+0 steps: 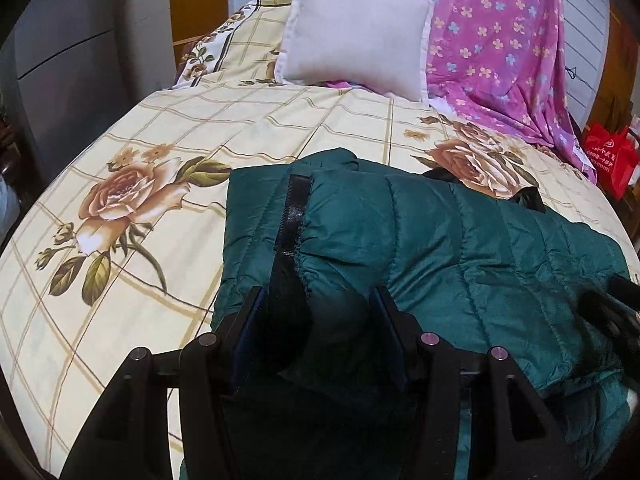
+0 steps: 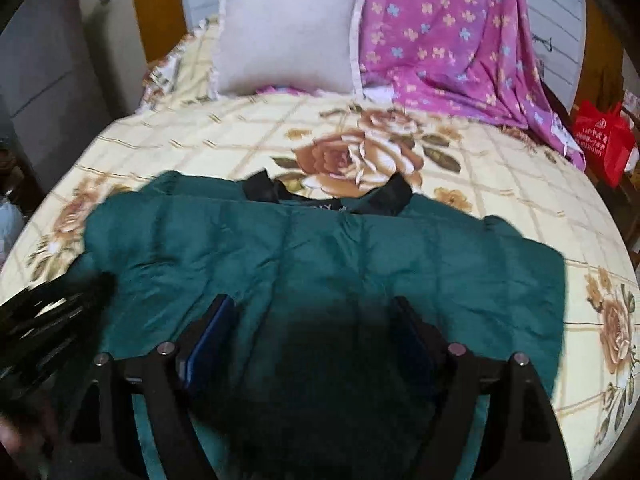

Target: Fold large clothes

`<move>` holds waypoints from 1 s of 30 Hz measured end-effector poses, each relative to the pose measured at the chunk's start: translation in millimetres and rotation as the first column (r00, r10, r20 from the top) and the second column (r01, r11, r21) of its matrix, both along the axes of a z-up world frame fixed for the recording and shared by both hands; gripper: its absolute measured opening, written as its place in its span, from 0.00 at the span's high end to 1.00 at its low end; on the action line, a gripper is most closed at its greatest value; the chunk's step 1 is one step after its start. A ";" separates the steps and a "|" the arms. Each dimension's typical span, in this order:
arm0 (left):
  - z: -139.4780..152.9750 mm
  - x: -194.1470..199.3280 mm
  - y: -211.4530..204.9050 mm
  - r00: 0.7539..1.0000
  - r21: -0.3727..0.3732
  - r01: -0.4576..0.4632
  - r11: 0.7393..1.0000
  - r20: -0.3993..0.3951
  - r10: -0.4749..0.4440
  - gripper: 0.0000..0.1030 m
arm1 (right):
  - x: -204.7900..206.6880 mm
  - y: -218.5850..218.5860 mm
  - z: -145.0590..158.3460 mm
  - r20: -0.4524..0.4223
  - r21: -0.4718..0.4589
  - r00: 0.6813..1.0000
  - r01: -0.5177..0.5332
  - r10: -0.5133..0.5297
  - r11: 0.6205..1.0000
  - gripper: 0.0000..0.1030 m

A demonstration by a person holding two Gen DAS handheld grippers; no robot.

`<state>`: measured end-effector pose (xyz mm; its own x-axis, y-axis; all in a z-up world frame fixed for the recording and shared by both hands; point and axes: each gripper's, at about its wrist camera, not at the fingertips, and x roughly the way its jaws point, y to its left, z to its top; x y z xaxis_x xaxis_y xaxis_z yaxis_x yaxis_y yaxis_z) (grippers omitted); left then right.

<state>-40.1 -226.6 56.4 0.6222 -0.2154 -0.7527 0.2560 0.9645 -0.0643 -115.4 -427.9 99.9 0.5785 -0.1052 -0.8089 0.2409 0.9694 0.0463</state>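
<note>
A dark green quilted jacket [image 1: 460,248] lies folded on the bed; it also fills the middle of the right wrist view [image 2: 312,256], its black collar [image 2: 394,196] at the far edge. My left gripper [image 1: 316,300] is open, its jaws wide apart around the jacket's near left part, with a cuffed sleeve [image 1: 348,216] folded over the body just ahead. My right gripper [image 2: 312,308] is open, jaws spread over the jacket's near hem. The right gripper shows at the right edge of the left wrist view [image 1: 616,308]; the left gripper shows at the left edge of the right wrist view [image 2: 52,312].
The bed has a cream sheet with rose print [image 1: 132,200]. A white pillow [image 1: 356,32] and a purple flowered blanket [image 1: 500,40] lie at the head. A red bag [image 1: 610,156] stands to the right of the bed. A grey cabinet [image 1: 60,60] stands at the left.
</note>
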 end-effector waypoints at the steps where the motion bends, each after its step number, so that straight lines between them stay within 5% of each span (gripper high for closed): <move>1: -0.4 -0.6 0.1 1.000 0.002 0.000 1.000 0.003 0.000 0.66 | -7.8 2.2 2.2 -0.002 -0.008 1.000 -0.010 0.010 1.000 0.20; 10: -2.6 -0.8 -1.9 1.000 0.018 0.003 1.000 0.022 -0.004 0.66 | -21.7 7.4 -37.7 -0.080 -0.028 0.997 -0.024 0.022 0.999 0.19; 14: -3.0 -1.1 -1.5 1.000 0.013 0.003 1.000 0.019 -0.003 0.66 | -33.7 -1.4 -15.8 -0.061 0.012 0.998 -0.028 0.029 1.000 0.20; 20: -3.1 -0.7 -1.1 1.000 0.013 0.003 1.000 0.020 -0.004 0.65 | -67.0 -46.0 9.4 0.001 -0.040 0.996 0.093 -0.093 0.995 0.19; 24: -3.9 -0.7 -1.4 1.000 0.011 0.002 1.000 0.021 -0.002 0.65 | -69.4 -79.8 -12.5 -0.061 -0.010 0.982 0.177 -0.177 0.984 0.19; 30: -4.2 -0.9 -1.0 1.000 0.007 0.003 1.000 0.020 -0.003 0.63 | -55.6 -85.0 -40.2 -0.087 -0.012 0.983 0.163 -0.164 0.987 0.18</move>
